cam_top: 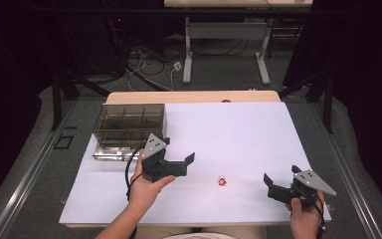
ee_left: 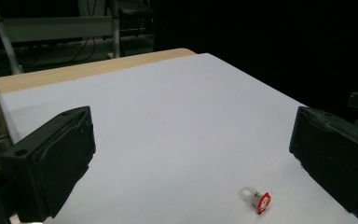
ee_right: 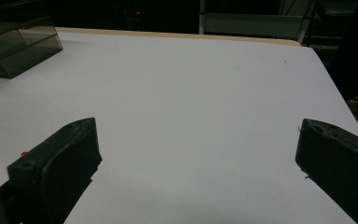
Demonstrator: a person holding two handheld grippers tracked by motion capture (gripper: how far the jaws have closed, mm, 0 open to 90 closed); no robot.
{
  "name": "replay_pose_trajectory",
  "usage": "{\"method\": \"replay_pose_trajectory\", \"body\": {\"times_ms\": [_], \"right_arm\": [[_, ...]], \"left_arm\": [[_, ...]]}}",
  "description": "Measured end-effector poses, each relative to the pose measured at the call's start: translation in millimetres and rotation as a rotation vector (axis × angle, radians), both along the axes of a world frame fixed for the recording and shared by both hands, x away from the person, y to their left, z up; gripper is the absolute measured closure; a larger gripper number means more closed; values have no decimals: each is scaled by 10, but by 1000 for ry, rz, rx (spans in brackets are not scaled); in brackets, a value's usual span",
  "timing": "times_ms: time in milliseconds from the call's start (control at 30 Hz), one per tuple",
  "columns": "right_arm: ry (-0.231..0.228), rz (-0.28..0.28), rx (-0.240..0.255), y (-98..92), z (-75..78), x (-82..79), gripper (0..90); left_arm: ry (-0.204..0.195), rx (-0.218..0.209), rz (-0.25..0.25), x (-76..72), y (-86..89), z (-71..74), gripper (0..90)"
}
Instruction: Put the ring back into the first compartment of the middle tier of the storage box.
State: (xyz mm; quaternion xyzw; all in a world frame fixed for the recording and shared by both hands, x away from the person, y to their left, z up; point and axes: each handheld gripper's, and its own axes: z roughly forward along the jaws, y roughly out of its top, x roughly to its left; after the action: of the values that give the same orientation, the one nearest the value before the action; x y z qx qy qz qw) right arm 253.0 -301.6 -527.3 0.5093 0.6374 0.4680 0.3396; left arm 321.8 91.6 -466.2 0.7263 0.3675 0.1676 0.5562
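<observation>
A small red-and-white piece [cam_top: 222, 181] lies on the white sheet [cam_top: 238, 129] between the two hands. My left gripper [cam_top: 179, 151] hovers to its left, open and holding nothing. In the left gripper view the piece [ee_left: 256, 199] lies low between the wide-apart jaws of that gripper [ee_left: 191, 122], closer to the right one. My right gripper [cam_top: 281, 174] stands open near the front right corner and points left. In the right gripper view, this gripper [ee_right: 198, 128] has bare sheet between its jaws. A red speck of the piece [ee_right: 24, 153] peeks out beside the left jaw.
A smoked clear organiser box [cam_top: 129, 128] with several compartments stands at the sheet's back left, just behind the left gripper; it shows as the box [ee_right: 14, 46] in the right gripper view. A wooden table edge [cam_top: 194, 96] runs along the back. Table legs and cables lie beyond.
</observation>
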Motion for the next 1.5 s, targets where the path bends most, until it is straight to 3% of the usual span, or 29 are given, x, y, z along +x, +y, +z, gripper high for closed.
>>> {"method": "replay_pose_trajectory", "body": {"times_ms": [467,900,1000,1033,1167,1267,1500], "right_arm": [[13,-6,4,-32,0,4,0],[3,-1,13,-39,-13,19,0],[3,1,16,-41,-15,21,0],[36,6,3,-51,0,4,0],[3,3,13,-42,-15,21,0],[18,4,9,-48,-8,13,0],[23,3,5,-47,-9,14,0]], "left_arm": [[15,-11,-45,79,-327,-40,2],[47,-11,-66,55,-605,-218,6],[47,0,-69,44,-652,-249,6],[44,10,-74,30,-700,-273,7],[32,33,-80,-4,-792,-317,13],[27,47,-83,-20,-826,-338,19],[47,34,-79,-59,-905,-402,59]]}}
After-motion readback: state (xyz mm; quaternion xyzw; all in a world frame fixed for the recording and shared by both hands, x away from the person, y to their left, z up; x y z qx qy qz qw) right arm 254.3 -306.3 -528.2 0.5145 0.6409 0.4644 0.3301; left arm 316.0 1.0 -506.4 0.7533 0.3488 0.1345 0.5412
